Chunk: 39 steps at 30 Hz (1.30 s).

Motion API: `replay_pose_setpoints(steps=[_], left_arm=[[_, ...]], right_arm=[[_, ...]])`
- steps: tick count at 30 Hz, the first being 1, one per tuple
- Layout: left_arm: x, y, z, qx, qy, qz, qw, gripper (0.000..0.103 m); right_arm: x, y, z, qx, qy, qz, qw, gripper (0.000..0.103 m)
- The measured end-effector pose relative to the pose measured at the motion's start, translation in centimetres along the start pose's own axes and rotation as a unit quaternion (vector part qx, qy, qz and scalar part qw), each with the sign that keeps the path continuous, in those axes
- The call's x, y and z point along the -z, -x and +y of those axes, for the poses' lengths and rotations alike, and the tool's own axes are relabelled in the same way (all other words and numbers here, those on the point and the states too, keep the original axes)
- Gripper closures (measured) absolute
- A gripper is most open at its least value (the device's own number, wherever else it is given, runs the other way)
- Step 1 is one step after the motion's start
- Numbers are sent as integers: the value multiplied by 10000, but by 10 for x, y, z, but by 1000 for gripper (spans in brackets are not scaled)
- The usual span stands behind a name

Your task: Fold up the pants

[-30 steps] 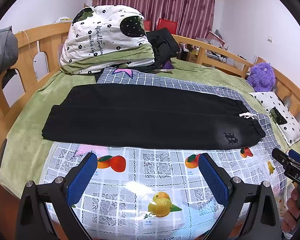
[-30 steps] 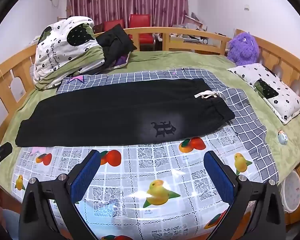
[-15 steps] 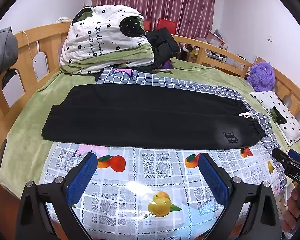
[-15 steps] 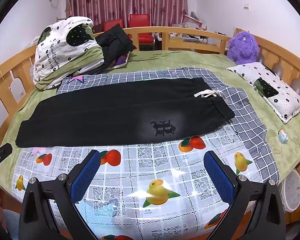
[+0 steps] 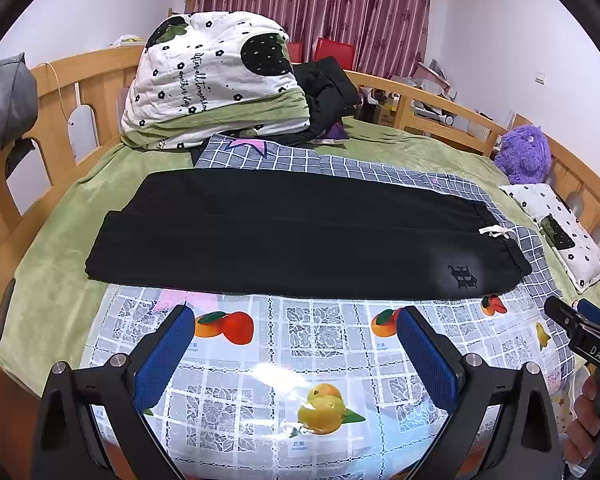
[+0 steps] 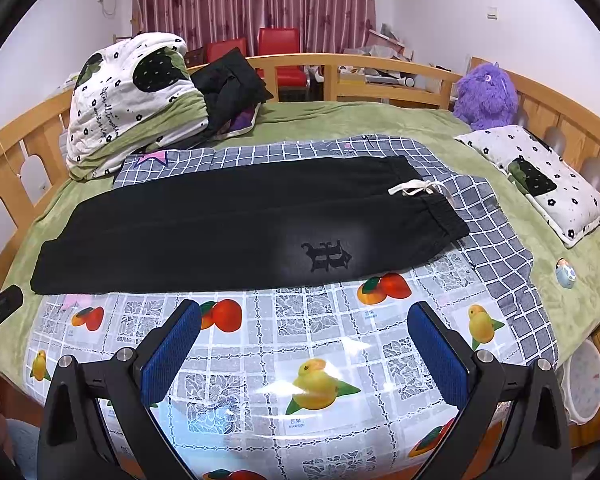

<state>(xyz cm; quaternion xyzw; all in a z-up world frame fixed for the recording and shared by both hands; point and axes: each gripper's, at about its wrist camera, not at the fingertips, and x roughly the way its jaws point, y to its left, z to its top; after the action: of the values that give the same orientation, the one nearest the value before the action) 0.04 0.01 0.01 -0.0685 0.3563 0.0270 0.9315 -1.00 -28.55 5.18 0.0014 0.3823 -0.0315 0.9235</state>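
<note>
Black pants [image 5: 300,236] lie flat across the bed, folded lengthwise, leg ends at the left and waistband with a white drawstring [image 5: 496,233] at the right. They also show in the right wrist view [image 6: 236,228], with a dark emblem [image 6: 327,255] near the waist. My left gripper [image 5: 296,350] is open and empty, held back above the fruit-print cloth [image 5: 292,360], short of the pants' near edge. My right gripper [image 6: 304,346] is open and empty, also short of the near edge. Its tip shows in the left wrist view [image 5: 580,328].
A folded quilt [image 5: 216,80] and dark clothes [image 5: 328,96] are piled at the back left. A purple plush toy [image 6: 486,94] and a small pillow [image 6: 540,180] sit at the right. Wooden rails [image 5: 60,92] ring the bed. A grey checked sheet [image 6: 480,220] lies under the pants.
</note>
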Motion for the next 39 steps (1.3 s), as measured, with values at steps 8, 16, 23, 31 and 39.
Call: replay_pose_setpoints(steps=[8, 16, 23, 31, 39], left_arm=[[-3, 0, 1, 49, 17, 2, 10000, 2], [-2, 2, 3, 297, 165, -45, 9994, 2], [-14, -8, 7, 793, 121, -25, 9968, 2], [-36, -46, 46, 380, 340, -117, 9986, 2], [-16, -119, 91, 40, 683, 460, 9966, 2]], right_arm=[[-1, 1, 1, -10, -1, -13, 10000, 2], [-1, 3, 7, -17, 12, -87, 10000, 2], [-10, -16, 18, -79, 11, 20, 10000, 2], [-32, -52, 22, 9, 357, 53, 9993, 2], [-30, -127, -16, -518, 119, 819, 9952, 16]])
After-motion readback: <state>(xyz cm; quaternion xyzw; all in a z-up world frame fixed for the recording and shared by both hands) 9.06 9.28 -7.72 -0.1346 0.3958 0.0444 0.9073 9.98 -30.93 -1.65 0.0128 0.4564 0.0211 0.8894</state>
